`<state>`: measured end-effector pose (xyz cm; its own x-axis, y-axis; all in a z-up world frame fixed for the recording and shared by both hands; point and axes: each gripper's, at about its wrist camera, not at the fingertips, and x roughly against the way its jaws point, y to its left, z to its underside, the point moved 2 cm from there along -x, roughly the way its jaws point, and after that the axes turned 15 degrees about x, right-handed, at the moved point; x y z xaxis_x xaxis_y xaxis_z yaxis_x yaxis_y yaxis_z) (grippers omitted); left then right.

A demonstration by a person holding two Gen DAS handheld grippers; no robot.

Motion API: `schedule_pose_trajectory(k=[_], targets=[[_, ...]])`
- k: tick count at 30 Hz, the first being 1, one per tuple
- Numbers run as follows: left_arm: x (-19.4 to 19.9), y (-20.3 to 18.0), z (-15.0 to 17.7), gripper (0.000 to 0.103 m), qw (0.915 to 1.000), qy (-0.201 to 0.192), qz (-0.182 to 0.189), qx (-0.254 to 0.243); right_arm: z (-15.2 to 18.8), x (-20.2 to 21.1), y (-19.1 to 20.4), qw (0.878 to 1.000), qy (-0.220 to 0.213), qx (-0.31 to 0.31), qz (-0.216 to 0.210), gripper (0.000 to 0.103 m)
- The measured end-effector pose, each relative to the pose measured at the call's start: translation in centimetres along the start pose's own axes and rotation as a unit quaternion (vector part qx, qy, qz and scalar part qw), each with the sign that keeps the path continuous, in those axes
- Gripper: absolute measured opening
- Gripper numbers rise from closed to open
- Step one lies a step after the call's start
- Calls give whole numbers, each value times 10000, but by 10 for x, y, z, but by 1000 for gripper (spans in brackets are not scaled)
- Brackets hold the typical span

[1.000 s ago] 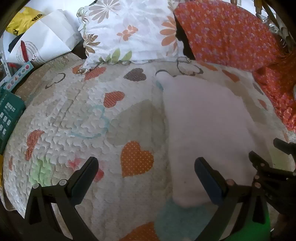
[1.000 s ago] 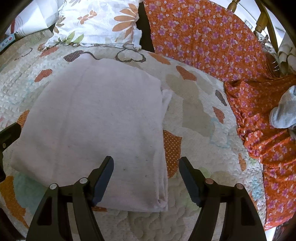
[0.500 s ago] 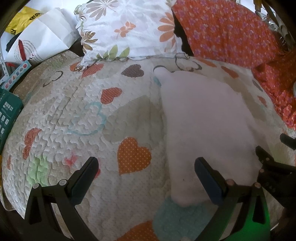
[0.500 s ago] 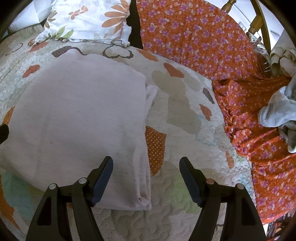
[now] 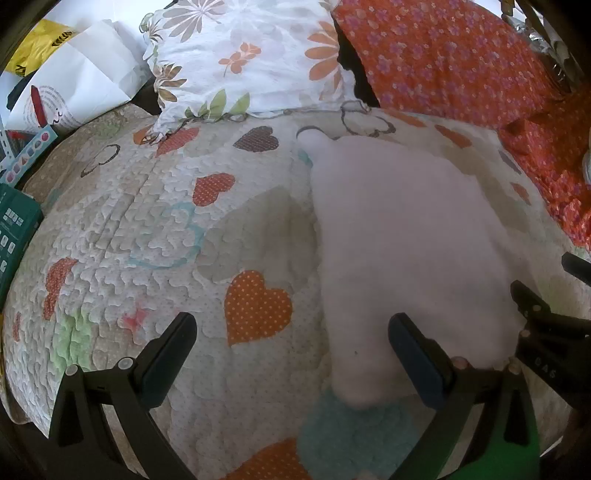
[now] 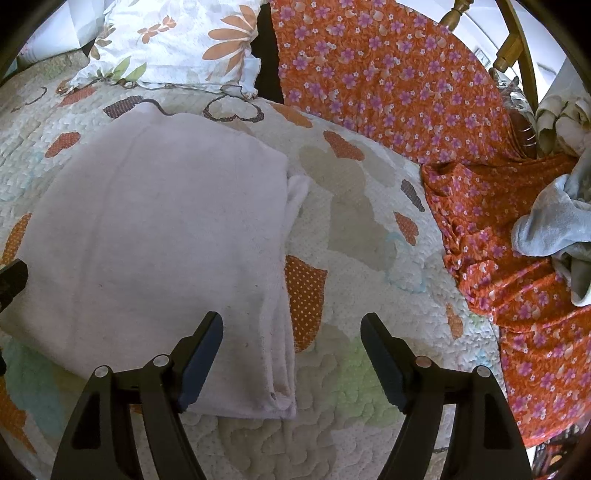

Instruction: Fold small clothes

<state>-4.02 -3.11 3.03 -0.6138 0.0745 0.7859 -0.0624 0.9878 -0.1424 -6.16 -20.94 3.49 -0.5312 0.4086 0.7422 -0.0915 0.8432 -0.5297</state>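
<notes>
White folded cloth (image 6: 155, 229) beneath both open jaws.

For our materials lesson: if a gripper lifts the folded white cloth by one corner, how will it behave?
The white cloth lies flat in soft layers, so it would probably droop and unfold. It looks thin, so likely light. On the textured quilt, it may drag rather than slide.

A home bedroom: a bed under a heart-print quilt (image 5: 155, 221), a floral pillow (image 5: 240, 55) beside an orange flowered pillow (image 6: 388, 81) at its head, a wooden bedpost (image 6: 456, 14), and loose laundry (image 6: 554, 221) at one side.
</notes>
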Motion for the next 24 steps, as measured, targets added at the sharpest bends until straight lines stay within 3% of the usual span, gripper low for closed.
schedule_pose_trajectory(k=[24], targets=[[0,2,0,103,10000,30,62,10,-2,8,5,9999,-170,-11,-1,82]])
